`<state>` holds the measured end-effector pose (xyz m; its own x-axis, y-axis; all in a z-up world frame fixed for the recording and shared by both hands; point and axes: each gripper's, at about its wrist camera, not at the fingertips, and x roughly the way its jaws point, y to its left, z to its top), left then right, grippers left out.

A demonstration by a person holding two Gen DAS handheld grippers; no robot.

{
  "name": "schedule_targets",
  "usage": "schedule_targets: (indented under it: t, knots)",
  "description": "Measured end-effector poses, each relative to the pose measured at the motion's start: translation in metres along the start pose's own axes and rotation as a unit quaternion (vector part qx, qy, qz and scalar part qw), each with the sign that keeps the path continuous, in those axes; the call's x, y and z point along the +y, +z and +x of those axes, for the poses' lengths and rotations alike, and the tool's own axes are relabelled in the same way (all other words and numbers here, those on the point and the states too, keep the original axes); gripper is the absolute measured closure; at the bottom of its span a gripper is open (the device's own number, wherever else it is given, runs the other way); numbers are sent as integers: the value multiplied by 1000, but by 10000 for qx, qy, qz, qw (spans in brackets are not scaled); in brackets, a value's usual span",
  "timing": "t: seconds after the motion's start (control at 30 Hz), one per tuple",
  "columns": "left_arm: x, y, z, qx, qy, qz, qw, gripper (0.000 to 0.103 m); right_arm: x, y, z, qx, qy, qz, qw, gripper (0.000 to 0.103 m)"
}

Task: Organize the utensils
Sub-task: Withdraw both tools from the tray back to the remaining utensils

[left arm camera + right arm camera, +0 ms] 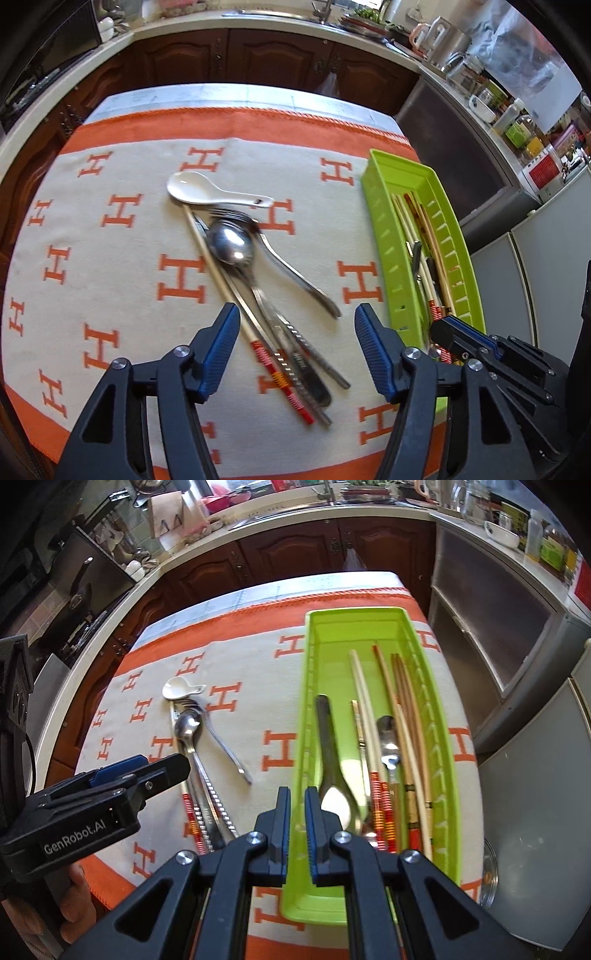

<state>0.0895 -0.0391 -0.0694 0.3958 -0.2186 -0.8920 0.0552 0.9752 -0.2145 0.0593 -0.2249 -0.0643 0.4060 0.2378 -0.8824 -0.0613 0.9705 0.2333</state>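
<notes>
A green tray [439, 716] holds several chopsticks [406, 723], a black-handled spoon [327, 738] and a metal spoon [386, 734]; it also shows in the left wrist view [384, 236]. My right gripper [297, 812] is shut on the tray's left wall near its front end. On the cloth lie a white ceramic spoon [207, 192], a metal spoon [232, 245], a fork [288, 262], a chopstick [236, 299] and flat metal utensils [295, 347]. My left gripper [293, 325] is open and empty just above the handles of this pile. It also shows in the right wrist view [162, 768].
The orange and cream cloth [110, 258] covers the table. Dark wooden cabinets [258, 55] and a counter with a sink stand behind. Jars and bottles [517, 125] crowd the counter at right. Grey cabinets [517, 738] stand right of the table.
</notes>
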Motion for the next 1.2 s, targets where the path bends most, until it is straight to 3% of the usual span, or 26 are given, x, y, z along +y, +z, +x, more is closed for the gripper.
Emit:
schedule_targets:
  t: [0.23, 0.6, 1.03, 1.2]
  knots:
    - [49, -12, -21, -339, 283, -231, 9988, 33, 50, 9, 11, 77, 318, -526, 9981, 95]
    - [117, -31, -23, -360, 607, -876, 9937, 33, 105, 7, 49, 426, 628, -1080, 9913, 95]
    - [144, -41, -7, -182, 628, -1139, 9913, 33, 121, -9, 100, 1002, 368, -1387, 9846, 95]
    - [147, -42, -2, -116, 607, -1171, 9912, 33, 133, -9, 103, 788, 209, -1732, 9815, 95]
